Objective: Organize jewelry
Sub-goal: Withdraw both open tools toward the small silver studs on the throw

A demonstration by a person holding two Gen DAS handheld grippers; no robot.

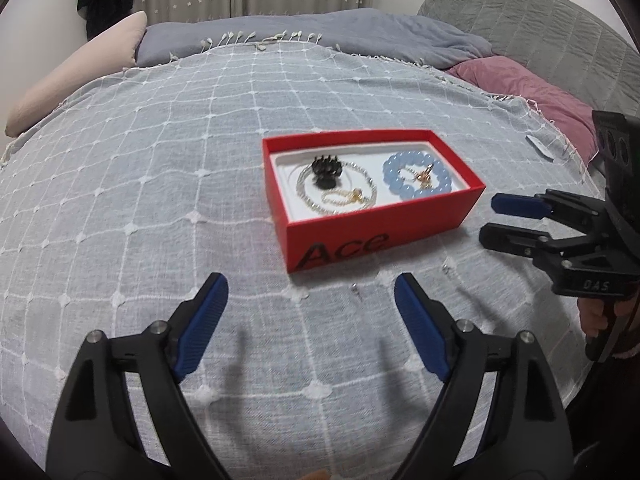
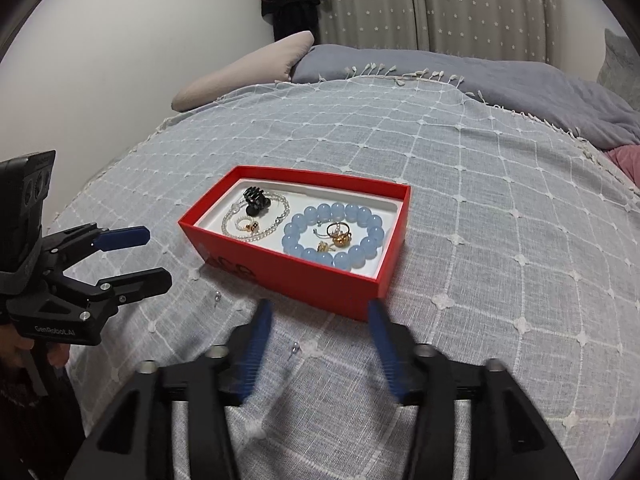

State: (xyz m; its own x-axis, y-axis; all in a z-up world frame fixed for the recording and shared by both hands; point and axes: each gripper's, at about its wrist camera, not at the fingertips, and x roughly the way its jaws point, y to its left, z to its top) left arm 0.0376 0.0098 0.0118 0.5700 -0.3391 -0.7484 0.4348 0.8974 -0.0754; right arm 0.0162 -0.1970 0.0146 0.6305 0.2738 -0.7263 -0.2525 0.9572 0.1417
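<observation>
A red box (image 1: pixel 380 232) (image 2: pixel 300 276) with a white liner lies open on the checked bedspread. In it are a black hair claw (image 1: pixel 326 168) (image 2: pixel 256 200), a pearl necklace (image 1: pixel 320 208) (image 2: pixel 228 220), a blue bead bracelet (image 1: pixel 400 160) (image 2: pixel 298 222) and small gold pieces (image 1: pixel 424 174) (image 2: pixel 338 234). Two tiny silver studs (image 1: pixel 355 289) (image 1: pixel 445 267) lie on the cloth just in front of the box. My left gripper (image 1: pixel 310 284) (image 2: pixel 158 256) stands open and empty, short of the box's left front corner. My right gripper (image 2: pixel 319 308) (image 1: pixel 490 220) is open, with one stud (image 2: pixel 295 347) on the cloth below its fingers.
A beige pillow (image 1: pixel 76 76) lies at the far left, a grey-blue quilt (image 1: pixel 320 28) at the back and a pink pillow (image 1: pixel 532 88) at the right. A small white tag (image 1: pixel 540 146) sits right of the box. Curtains and a dark hanging garment (image 2: pixel 290 0) stand behind the bed.
</observation>
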